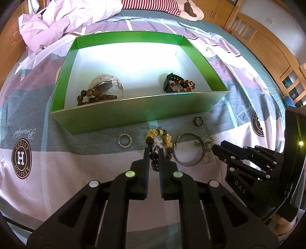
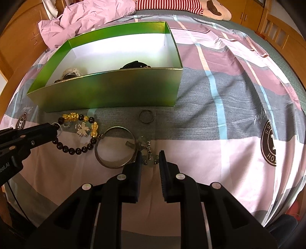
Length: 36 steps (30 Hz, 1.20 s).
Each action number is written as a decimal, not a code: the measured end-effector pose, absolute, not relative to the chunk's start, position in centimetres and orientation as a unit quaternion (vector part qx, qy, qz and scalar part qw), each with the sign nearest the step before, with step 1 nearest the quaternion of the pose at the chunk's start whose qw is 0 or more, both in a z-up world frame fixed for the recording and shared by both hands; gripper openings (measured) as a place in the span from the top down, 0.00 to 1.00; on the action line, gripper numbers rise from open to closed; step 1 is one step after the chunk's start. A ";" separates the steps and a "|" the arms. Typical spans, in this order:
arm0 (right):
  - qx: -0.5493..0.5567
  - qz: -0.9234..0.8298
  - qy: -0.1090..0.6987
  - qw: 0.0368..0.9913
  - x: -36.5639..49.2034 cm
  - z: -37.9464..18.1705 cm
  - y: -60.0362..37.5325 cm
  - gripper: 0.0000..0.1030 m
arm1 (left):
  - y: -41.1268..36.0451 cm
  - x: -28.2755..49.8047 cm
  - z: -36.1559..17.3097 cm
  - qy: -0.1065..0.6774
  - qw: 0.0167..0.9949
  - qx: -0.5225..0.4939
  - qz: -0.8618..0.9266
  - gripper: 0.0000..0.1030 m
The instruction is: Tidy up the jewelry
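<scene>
A green box [image 1: 133, 116] [image 2: 114, 92] sits on the bed and holds a white watch [image 1: 107, 84], a brown bead bracelet [image 1: 95, 97], a black watch [image 1: 170, 80] and an amber bead bracelet [image 1: 184, 85]. In front of it lie a black-and-gold bead bracelet [image 1: 160, 139] [image 2: 76, 132], a silver bangle [image 1: 189, 149] [image 2: 114, 147], a pale green charm piece [image 2: 148, 153], a silver ring [image 1: 124, 140] and a dark ring [image 1: 198, 121] [image 2: 146, 116]. My left gripper [image 1: 154, 153] is narrowly open around the bracelet's black beads. My right gripper [image 2: 150, 155] is open around the charm piece.
The bedsheet [image 2: 220, 134] is pink, grey and white with round logos. A crumpled pink quilt [image 1: 67, 17] and a striped plush toy [image 1: 172, 7] lie behind the box. Wooden cabinets [image 1: 267, 47] stand at the right.
</scene>
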State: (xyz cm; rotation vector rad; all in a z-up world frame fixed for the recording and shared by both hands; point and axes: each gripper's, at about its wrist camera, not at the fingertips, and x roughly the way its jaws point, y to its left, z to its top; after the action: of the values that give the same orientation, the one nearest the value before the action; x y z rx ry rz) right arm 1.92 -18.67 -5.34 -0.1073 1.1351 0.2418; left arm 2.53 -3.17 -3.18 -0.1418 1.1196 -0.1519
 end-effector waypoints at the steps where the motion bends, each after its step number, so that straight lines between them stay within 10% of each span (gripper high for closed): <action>1: -0.051 0.114 0.536 0.835 1.9 -5.4 -18.7 0.82 | -3.1 2.6 -3.2 0.530 0.842 -0.068 -0.071 0.91; 36: -0.060 0.119 0.530 0.837 1.2 -5.2 -18.1 0.83 | -3.0 2.6 -3.5 0.534 0.841 -0.062 -0.063 0.91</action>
State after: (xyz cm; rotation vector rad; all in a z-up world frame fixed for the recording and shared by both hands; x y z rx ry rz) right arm 1.23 -18.13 -5.22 -0.1274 1.1222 0.2526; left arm 2.61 -2.97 -3.49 -0.1306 1.1291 -0.1322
